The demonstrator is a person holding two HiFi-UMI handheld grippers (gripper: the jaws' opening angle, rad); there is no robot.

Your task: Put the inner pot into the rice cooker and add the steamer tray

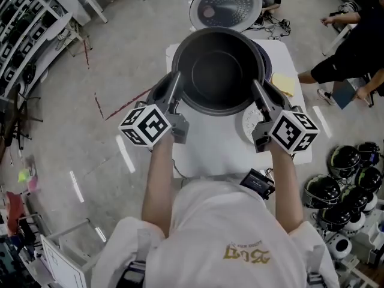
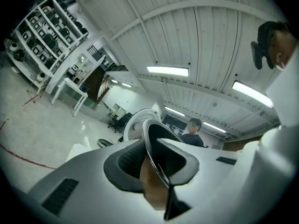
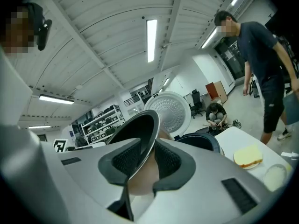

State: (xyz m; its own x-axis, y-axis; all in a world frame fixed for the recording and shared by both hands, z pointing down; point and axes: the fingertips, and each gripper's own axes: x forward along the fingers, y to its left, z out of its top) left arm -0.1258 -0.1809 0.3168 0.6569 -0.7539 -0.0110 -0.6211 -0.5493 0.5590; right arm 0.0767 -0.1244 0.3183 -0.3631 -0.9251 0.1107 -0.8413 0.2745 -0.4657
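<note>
A white bench [image 1: 222,155] stands on a grey concrete floor [image 1: 120,53]; shelving [image 1: 24,41] lines the left, helmets [image 1: 345,191] lie at the right. The rice cooker [image 3: 201,141] sits at the bench's far end, its lid [image 1: 227,5] open. The dark inner pot [image 1: 219,71] is held above it; the left gripper [image 1: 177,80] and right gripper [image 1: 257,87] each clamp its thin rim, jaws nearly together. Only the gripper views show the ceiling strip lights [image 3: 151,38].

Inner pot [image 1: 217,71] black; table [image 1: 219,150] white; pad [image 1: 284,84] pale yellow; floor [image 1: 120,59] grey, streaked red.
</note>
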